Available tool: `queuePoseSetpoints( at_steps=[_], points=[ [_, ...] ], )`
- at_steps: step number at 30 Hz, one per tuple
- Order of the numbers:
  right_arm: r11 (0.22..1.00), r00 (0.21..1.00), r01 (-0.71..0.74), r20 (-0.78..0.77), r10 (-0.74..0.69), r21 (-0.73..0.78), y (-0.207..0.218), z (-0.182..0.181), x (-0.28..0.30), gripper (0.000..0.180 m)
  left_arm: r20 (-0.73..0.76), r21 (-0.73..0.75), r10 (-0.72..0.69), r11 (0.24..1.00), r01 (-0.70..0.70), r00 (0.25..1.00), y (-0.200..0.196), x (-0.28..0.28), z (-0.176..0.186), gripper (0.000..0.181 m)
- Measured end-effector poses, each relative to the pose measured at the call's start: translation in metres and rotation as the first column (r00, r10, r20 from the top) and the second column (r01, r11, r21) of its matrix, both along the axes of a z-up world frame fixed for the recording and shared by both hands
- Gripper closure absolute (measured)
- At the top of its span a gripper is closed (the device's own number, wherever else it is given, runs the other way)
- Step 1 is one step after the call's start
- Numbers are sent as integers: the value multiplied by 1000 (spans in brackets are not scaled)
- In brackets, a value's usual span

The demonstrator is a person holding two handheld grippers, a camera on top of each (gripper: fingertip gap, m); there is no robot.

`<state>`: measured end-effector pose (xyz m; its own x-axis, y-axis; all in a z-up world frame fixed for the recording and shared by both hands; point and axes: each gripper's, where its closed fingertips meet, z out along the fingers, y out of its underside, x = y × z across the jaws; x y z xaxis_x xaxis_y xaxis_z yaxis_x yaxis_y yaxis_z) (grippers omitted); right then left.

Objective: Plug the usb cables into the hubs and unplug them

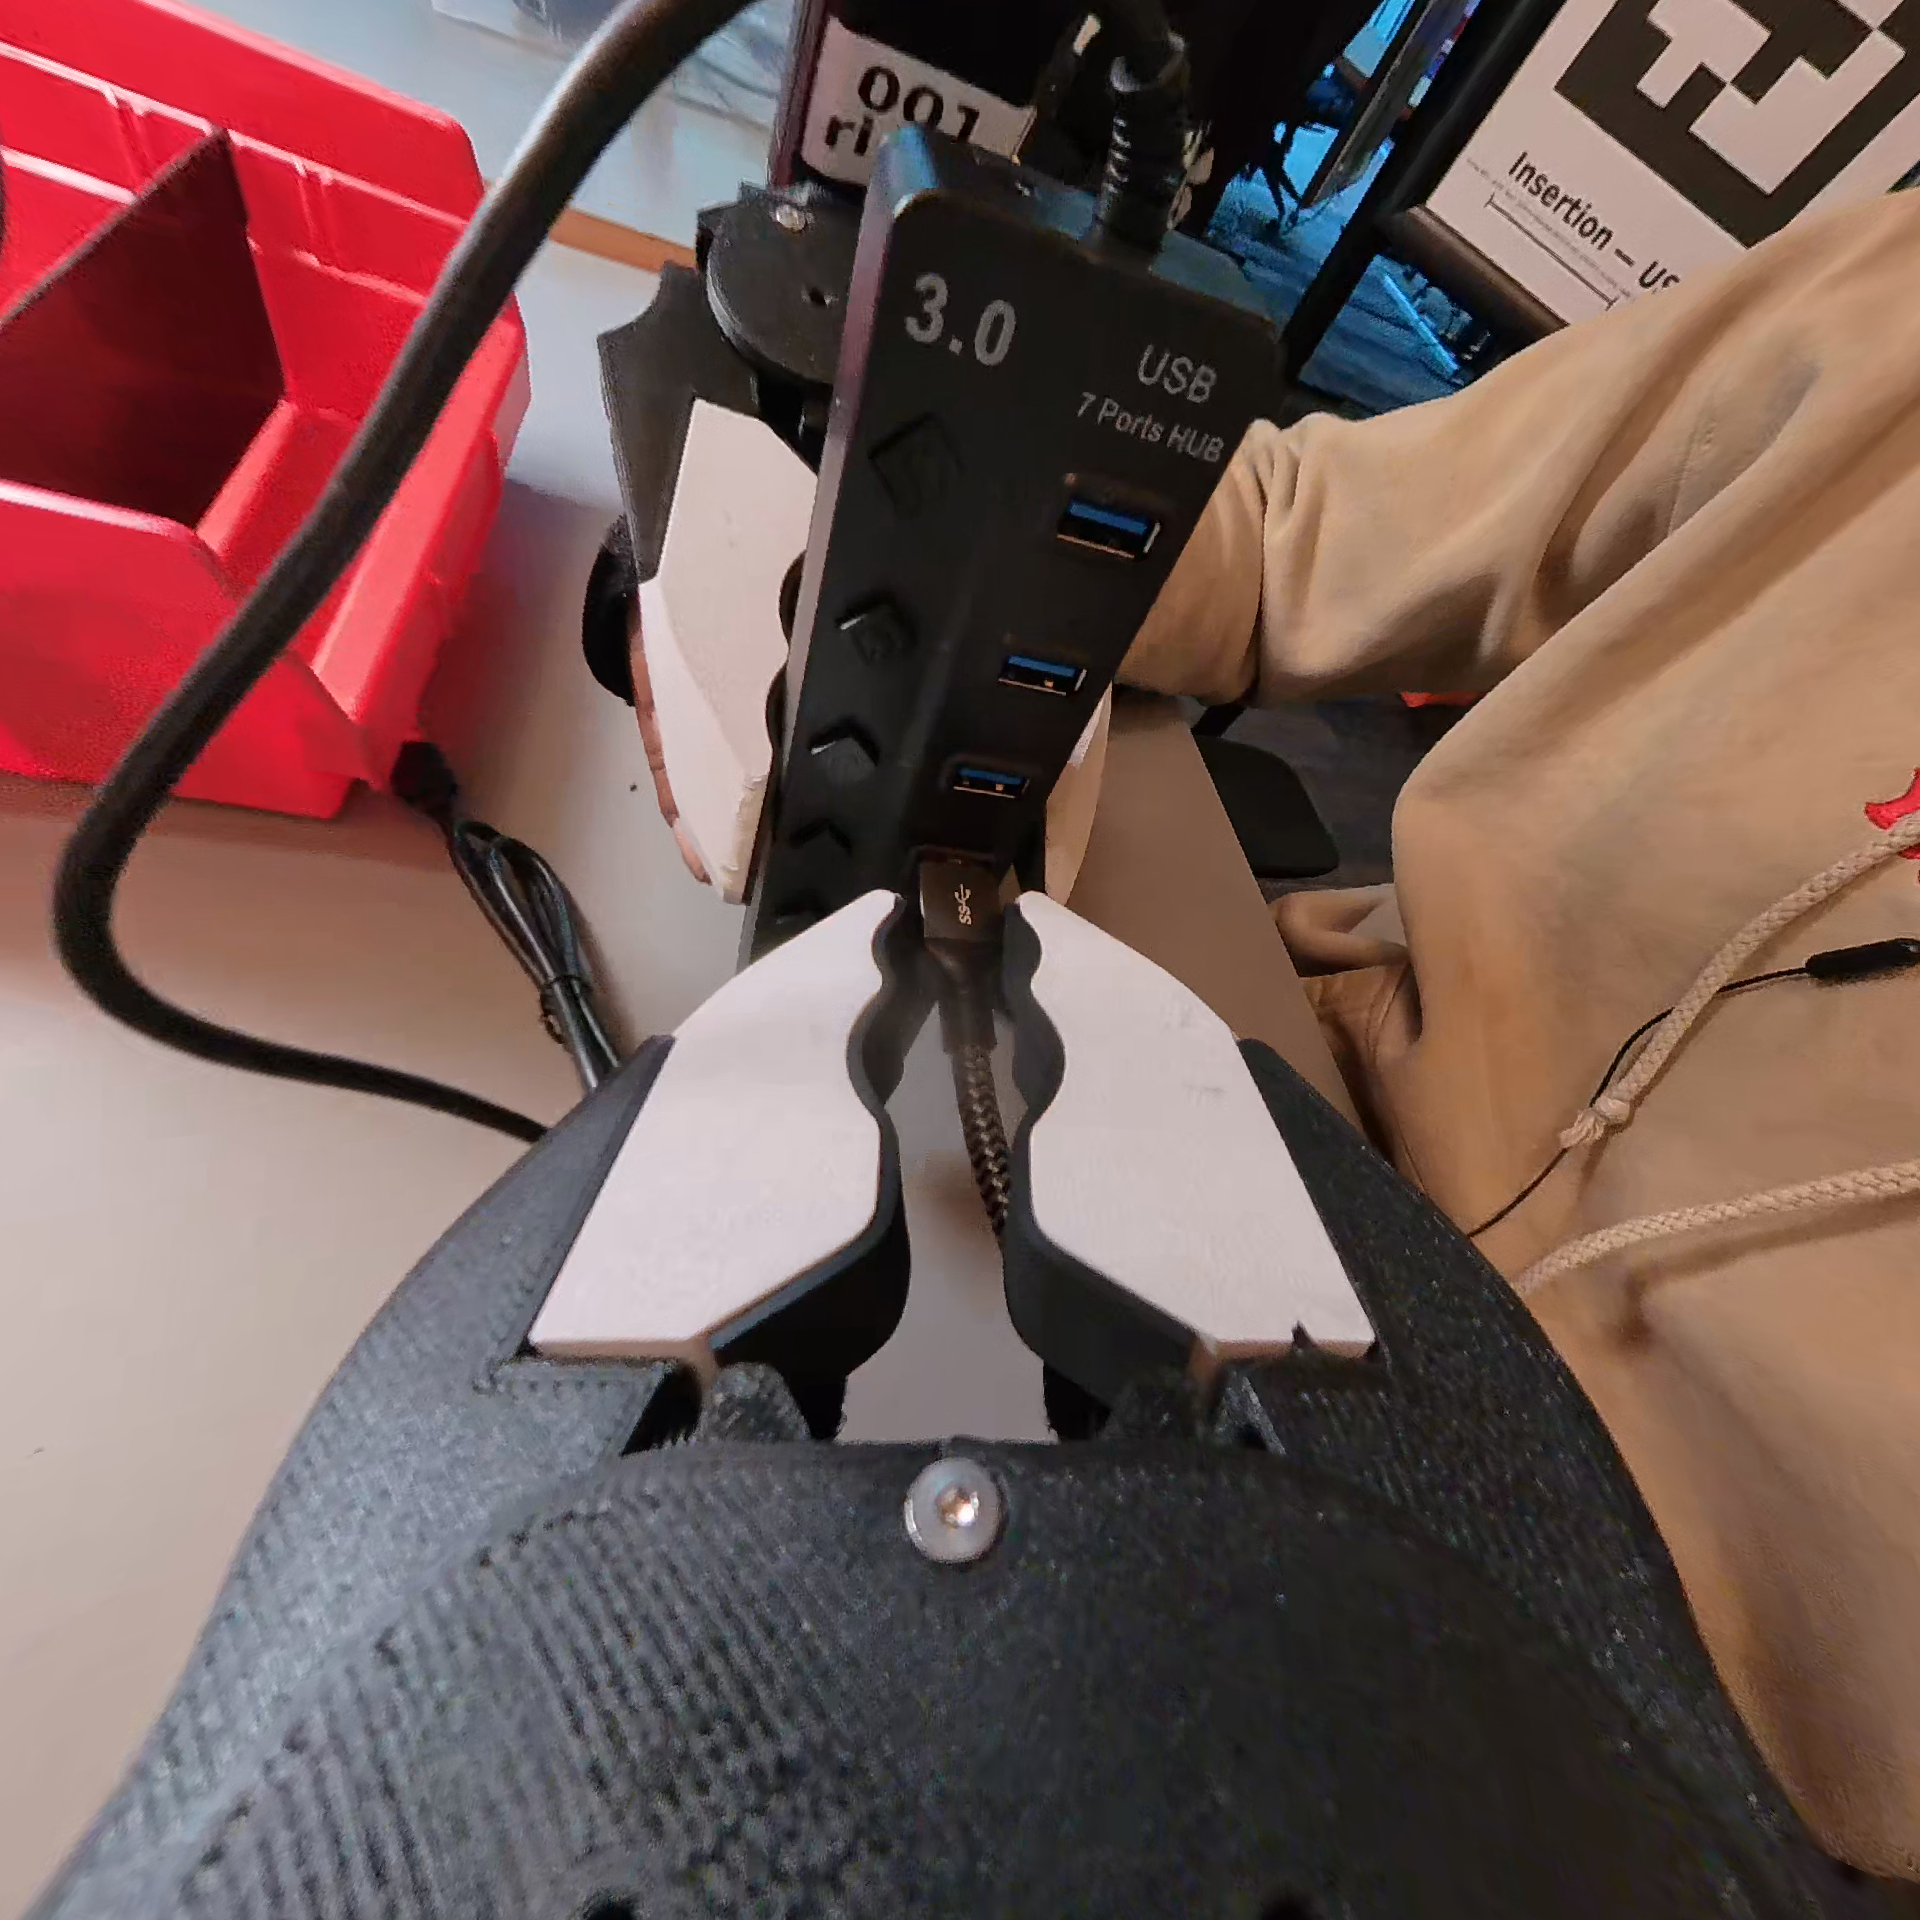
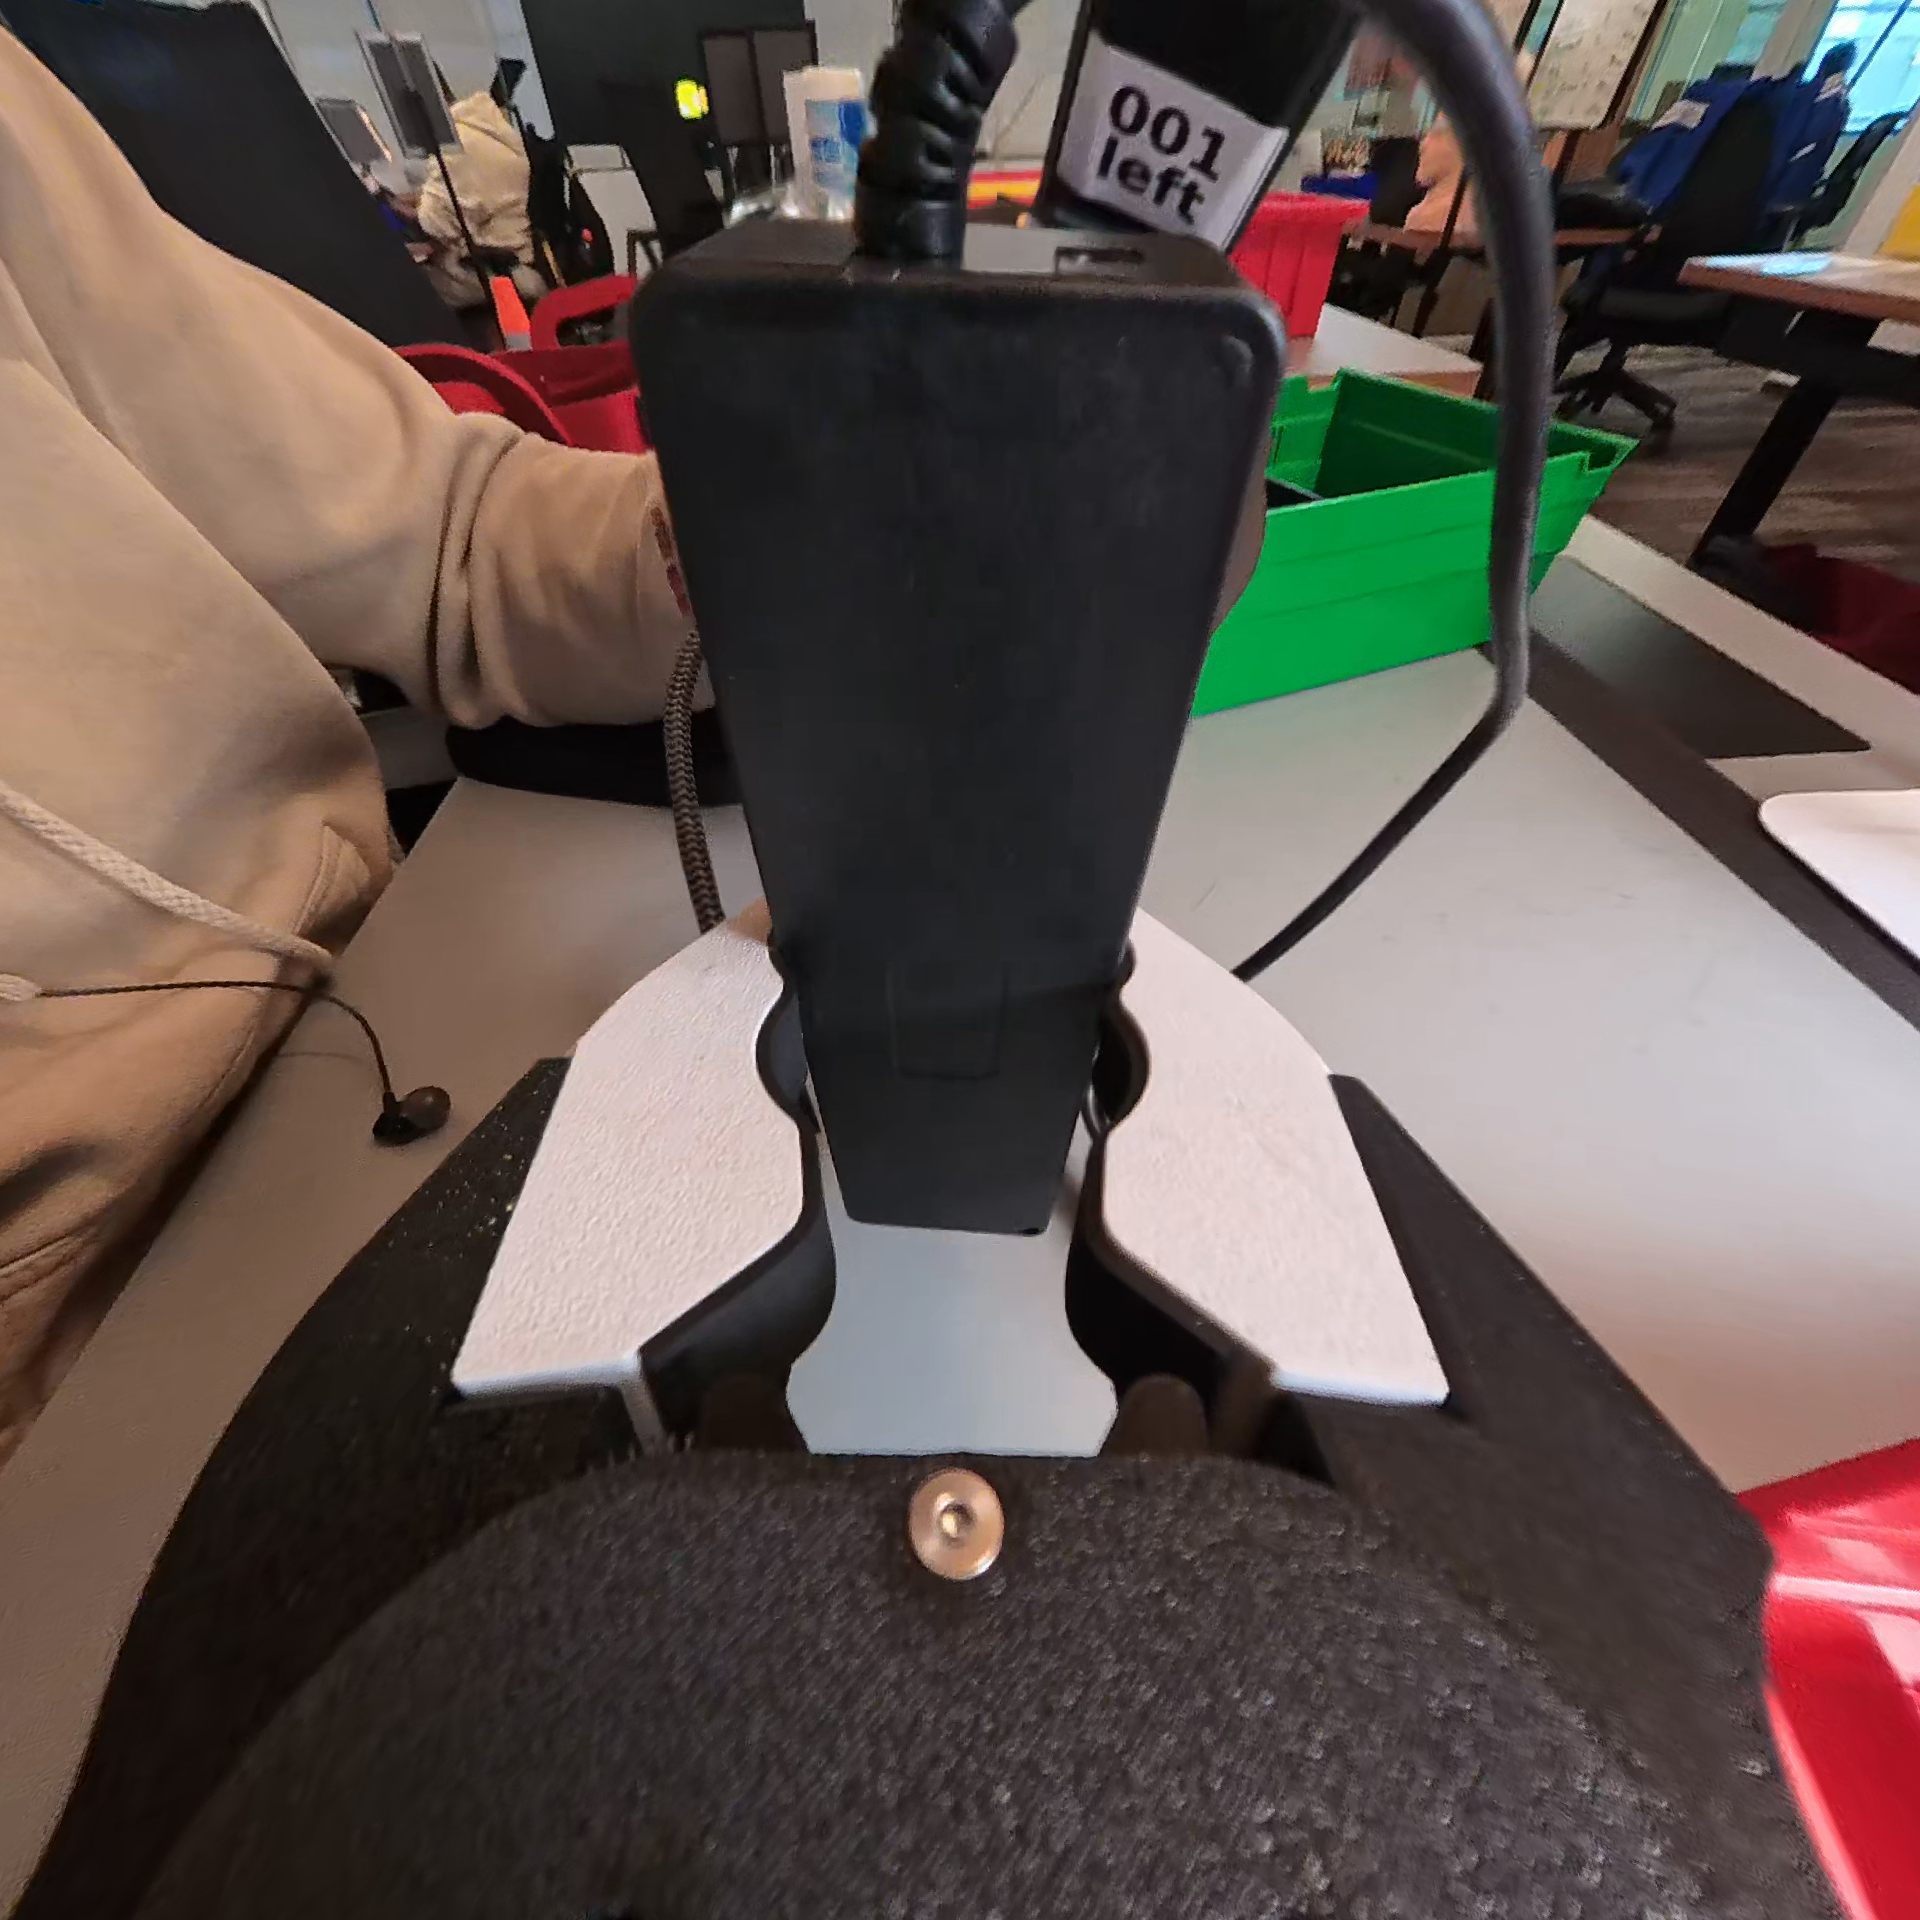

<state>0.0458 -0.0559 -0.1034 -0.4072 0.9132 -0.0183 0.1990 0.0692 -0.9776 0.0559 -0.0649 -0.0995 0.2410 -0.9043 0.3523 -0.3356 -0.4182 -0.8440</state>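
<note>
I am looking across an open office with desks and chairs far back, and under me a pale grey table [image 2: 1475, 1039] carries everything. A person in a beige hoodie [image 1: 1621, 727] sits close, a sleeve reaching toward the work. A red bin [image 1: 229, 499] with a divider stands at the left of the left wrist view, and a green bin [image 2: 1392, 551] sits behind the work in the right wrist view. My right gripper [image 2: 948, 1049] is clamped on the lower end of the black USB hub [image 2: 956, 623], holding it lifted above the table, its plain back toward that camera. From the left wrist view I see the hub's port face with three empty blue ports in a row and a line of switches beside them. A thick black hub cable [image 1: 239, 665] leaves the hub's far end and loops down onto the table. My left gripper [image 1: 958, 914] is pinched on the black USB plug [image 1: 956, 883] of a braided cable [image 1: 977, 1132], and the plug's tip sits at the port just below the empty three; I cannot tell how deep it goes.
</note>
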Motion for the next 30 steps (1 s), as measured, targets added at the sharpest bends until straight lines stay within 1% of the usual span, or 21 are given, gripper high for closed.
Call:
queuePoseSetpoints(
  at_steps=[1, 3, 5, 6, 8, 11, 17, 19, 23, 24, 26, 28, 30],
  points=[
    [1000, 1000, 0, -12, 0, -3, 0, 2, 0, 126, 1, 12, 1, 1000, -1, 1000, -1, 0, 2, 164],
    [1000, 1000, 1, -26, -1, -12, 0, 4, 0, 126, -29, 38, 0, 999, 1, 1000, -2, -1, 0, 154],
    [1000, 999, 4, -33, -5, -22, 1, 4, 0, 126, -65, 67, -7, 998, 12, 998, -4, 0, -3, 150],
    [1000, 999, 8, -37, -9, -21, 2, 4, -1, 126, -78, 80, -5, 997, 11, 997, -4, 1, -3, 152],
    [1000, 999, 13, -47, -14, -29, 2, 5, -1, 126, -122, 123, 26, 992, -11, 992, 1, 0, -6, 163],
    [998, 999, 15, -49, -18, -56, 4, 7, -1, 126, -135, 148, 47, 989, -27, 990, 3, 0, -3, 164],
    [999, 999, 49, 6, -48, -24, 9, -3, -4, 120, -136, 125, 71, 991, -54, 988, 8, -4, -7, 164],
    [998, 998, 61, 25, -61, -7, 11, -6, -4, 125, -137, 119, 69, 991, -53, 988, 8, -4, -8, 164],
    [998, 998, 61, 25, -61, 1, 13, -6, -2, 126, -129, 133, 78, 989, -61, 989, 10, -1, -8, 164],
    [998, 998, 58, 13, -58, -4, 12, -4, -2, 126, -112, 135, 79, 989, -63, 991, 9, -1, -5, 164],
    [999, 999, 49, -8, -49, -5, 9, -1, -2, 126, -28, 140, 88, 987, -83, 996, 10, 1, 10, 161],
    [999, 998, 43, -38, -44, -24, 7, 3, -2, 126, 31, 170, 128, 977, -131, 991, 13, -7, 29, 149],
    [998, 997, 43, -62, -46, -49, 9, 8, -1, 126, 55, 235, 199, 950, -207, 978, 18, -25, 49, 143]
  ],
)
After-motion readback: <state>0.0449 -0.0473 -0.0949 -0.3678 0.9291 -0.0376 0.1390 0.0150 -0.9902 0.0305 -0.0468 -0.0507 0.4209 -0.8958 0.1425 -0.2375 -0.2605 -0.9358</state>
